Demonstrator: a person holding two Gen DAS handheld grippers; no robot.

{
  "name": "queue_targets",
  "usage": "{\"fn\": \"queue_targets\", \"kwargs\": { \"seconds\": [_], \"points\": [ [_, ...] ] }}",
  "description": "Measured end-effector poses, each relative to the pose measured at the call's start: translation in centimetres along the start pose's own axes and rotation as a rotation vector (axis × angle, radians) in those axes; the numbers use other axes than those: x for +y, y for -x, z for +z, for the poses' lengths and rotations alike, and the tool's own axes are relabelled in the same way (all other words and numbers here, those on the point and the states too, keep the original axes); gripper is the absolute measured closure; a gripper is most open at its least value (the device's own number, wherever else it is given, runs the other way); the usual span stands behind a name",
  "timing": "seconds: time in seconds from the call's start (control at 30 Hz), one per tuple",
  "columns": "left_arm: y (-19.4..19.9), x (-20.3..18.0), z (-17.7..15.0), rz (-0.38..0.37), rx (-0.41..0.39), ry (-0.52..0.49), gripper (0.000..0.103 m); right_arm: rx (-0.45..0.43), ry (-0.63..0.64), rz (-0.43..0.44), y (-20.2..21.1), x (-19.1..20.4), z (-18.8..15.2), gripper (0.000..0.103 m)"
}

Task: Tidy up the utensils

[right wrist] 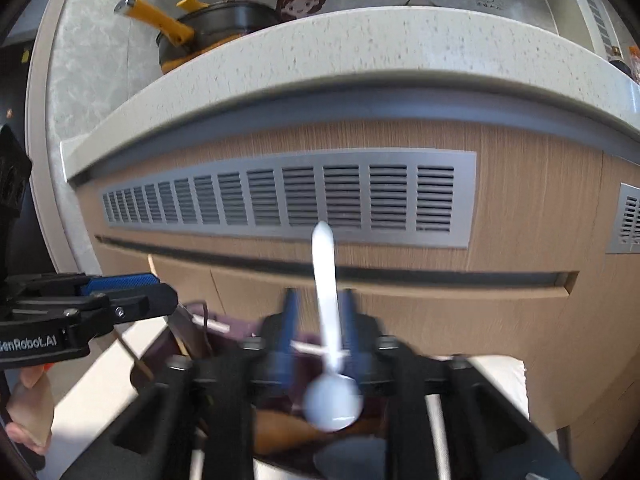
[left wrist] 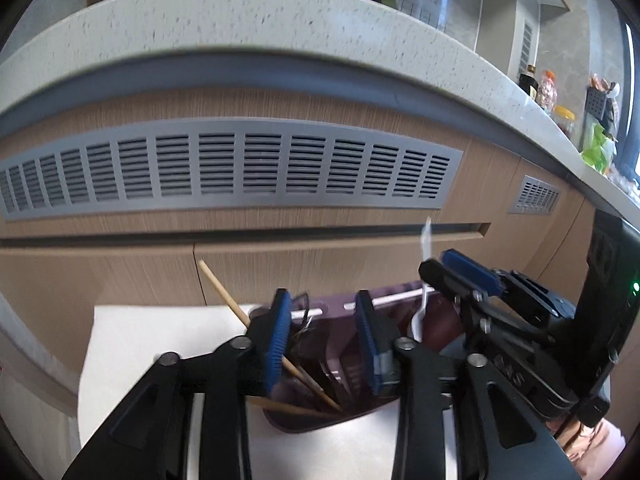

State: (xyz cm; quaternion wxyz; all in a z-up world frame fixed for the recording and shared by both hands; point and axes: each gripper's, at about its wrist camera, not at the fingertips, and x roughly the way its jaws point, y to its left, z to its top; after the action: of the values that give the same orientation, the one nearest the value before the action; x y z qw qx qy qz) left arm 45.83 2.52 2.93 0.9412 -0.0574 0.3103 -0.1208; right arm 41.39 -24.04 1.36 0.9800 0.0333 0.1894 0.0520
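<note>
While apparently unpinched, white spoon [right wrist: 331,396] upright.

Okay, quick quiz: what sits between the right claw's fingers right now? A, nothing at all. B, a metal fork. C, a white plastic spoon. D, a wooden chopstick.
C: the right wrist view shows a white plastic spoon, bowl end down, between the fingers of the right claw, above the purple utensil holder.
</note>
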Motion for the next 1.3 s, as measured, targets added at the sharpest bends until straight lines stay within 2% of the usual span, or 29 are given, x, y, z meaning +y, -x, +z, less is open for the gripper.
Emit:
{"fn": "queue_targets", "kwargs": {
  "seconds": [0.03,0.07,0.17,0.27,0.33,0.4,0.47,0.53,0.67,0.87,1.0,1.17,1.3],
  "points": [
    [0.2,0.0,-0.2,0.004,-0.001,0.005,0.056,-0.009,-0.002,-0.013,0.5,0.0,-0.2,0.057],
    [0.6,0.0,-0.4,0.011,-0.004,0.009,0.054,-0.023,-0.003,-0.025,1.2,0.0,-0.4,0.051],
    [1.9,-0.5,-0.9,0.030,-0.009,0.010,0.049,-0.044,-0.007,-0.041,3.6,0.0,-0.7,0.040],
    [4.1,-1.0,-2.3,0.040,-0.016,0.029,0.042,-0.030,-0.032,-0.039,6.6,0.2,-1.2,0.035],
    [5.8,-1.4,-3.8,0.051,-0.015,0.052,0.031,-0.005,-0.052,-0.025,8.8,0.5,-1.7,0.029],
    [7.7,-2.1,-5.7,0.062,-0.010,0.057,0.026,0.010,-0.068,0.014,11.1,1.0,-2.2,0.019],
    [9.8,-3.0,-7.8,0.097,-0.013,0.040,0.020,0.033,-0.093,0.019,13.8,1.6,-3.2,0.001],
    [12.0,-3.8,-9.9,0.135,-0.029,0.029,0.010,0.055,-0.117,-0.015,15.6,2.2,-4.0,0.000],
    [15.9,-4.8,-14.0,0.187,-0.035,0.028,0.007,0.155,-0.104,-0.097,18.7,3.8,-6.1,0.000],
    [21.1,-5.6,-17.9,0.257,-0.078,0.048,0.000,0.166,-0.104,-0.227,23.2,6.0,-9.4,0.000],
    [23.0,-5.9,-18.9,0.259,-0.100,0.068,0.000,0.169,-0.112,-0.246,24.7,6.7,-10.4,0.000],
    [23.5,-7.4,-18.9,0.278,-0.103,-0.002,0.000,0.168,-0.096,-0.226,25.6,7.2,-10.2,0.000],
    [23.8,-7.8,-18.7,0.258,-0.096,-0.009,0.000,0.148,-0.074,-0.239,26.2,7.4,-10.0,0.000]
  ]
}}
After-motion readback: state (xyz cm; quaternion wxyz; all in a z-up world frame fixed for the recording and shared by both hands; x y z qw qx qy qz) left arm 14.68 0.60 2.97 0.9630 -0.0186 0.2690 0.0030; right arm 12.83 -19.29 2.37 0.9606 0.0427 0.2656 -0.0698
